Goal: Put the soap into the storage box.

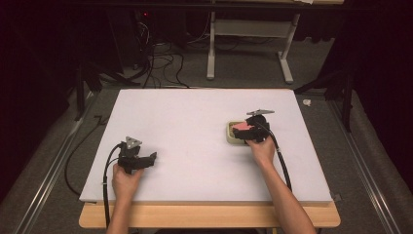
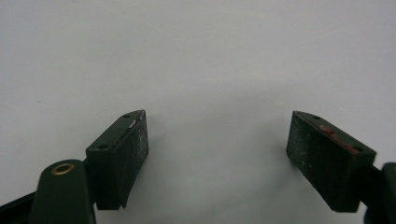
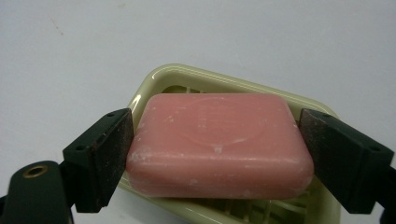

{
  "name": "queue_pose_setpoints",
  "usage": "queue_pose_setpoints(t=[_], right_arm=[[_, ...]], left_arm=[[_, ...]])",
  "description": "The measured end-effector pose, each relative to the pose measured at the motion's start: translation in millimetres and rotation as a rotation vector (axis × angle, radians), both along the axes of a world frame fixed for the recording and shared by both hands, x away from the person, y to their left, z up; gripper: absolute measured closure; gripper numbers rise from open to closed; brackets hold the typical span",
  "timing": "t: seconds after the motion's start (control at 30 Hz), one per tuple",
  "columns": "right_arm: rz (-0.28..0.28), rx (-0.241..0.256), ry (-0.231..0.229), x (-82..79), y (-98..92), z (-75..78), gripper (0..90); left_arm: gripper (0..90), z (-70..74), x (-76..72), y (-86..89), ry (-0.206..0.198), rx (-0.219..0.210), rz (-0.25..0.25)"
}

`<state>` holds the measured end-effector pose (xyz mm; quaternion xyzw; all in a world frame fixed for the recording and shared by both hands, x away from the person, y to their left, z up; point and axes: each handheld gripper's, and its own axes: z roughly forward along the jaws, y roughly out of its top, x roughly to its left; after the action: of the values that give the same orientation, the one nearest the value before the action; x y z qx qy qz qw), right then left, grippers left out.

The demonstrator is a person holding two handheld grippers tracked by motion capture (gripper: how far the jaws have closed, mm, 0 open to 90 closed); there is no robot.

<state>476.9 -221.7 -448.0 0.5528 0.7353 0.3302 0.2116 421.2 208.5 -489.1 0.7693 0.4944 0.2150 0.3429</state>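
A pink soap bar (image 3: 219, 140) lies over a pale green soap dish (image 3: 187, 77). My right gripper (image 3: 219, 151) is shut on the bar, one pad against each short end. From above, the right gripper (image 1: 253, 131) sits over the dish (image 1: 230, 137) at the right middle of the white board, with a bit of pink soap (image 1: 239, 126) showing. My left gripper (image 1: 148, 159) rests low at the front left of the board. In the left gripper view the left gripper (image 2: 217, 149) stands open over bare white surface with nothing between its pads.
The white board (image 1: 195, 112) lies on a wooden table whose front edge (image 1: 209, 217) shows below it. Cables trail from both grippers toward the person. Beyond the board are a grey floor, cables and a white table frame (image 1: 248, 29).
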Motion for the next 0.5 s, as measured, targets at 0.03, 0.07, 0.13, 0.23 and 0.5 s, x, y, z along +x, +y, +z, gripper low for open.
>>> queue_pose_setpoints(t=[0.03, 0.07, 0.13, 0.23, 0.5], right_arm=[[0.002, -0.001, -0.005, -0.4, -0.1, 0.3, 13.3], [0.002, -0.001, -0.007, -1.0, -0.1, 0.7, 13.3], [0.003, -0.001, -0.013, -2.7, -0.5, 1.7, 13.3], [0.008, 0.002, -0.022, -5.1, -1.4, 3.3, 13.7], [0.018, 0.01, -0.061, -12.4, -5.3, 12.5, 14.3]], left_arm=[[21.4, 0.0, 0.0, 0.0, 0.0, 0.0, 0.0], [21.4, 0.0, 0.0, 0.0, 0.0, 0.0, 0.0], [21.4, 0.0, 0.0, 0.0, 0.0, 0.0, 0.0], [21.4, 0.0, 0.0, 0.0, 0.0, 0.0, 0.001], [21.4, 0.0, 0.0, 0.0, 0.0, 0.0, 0.0]])
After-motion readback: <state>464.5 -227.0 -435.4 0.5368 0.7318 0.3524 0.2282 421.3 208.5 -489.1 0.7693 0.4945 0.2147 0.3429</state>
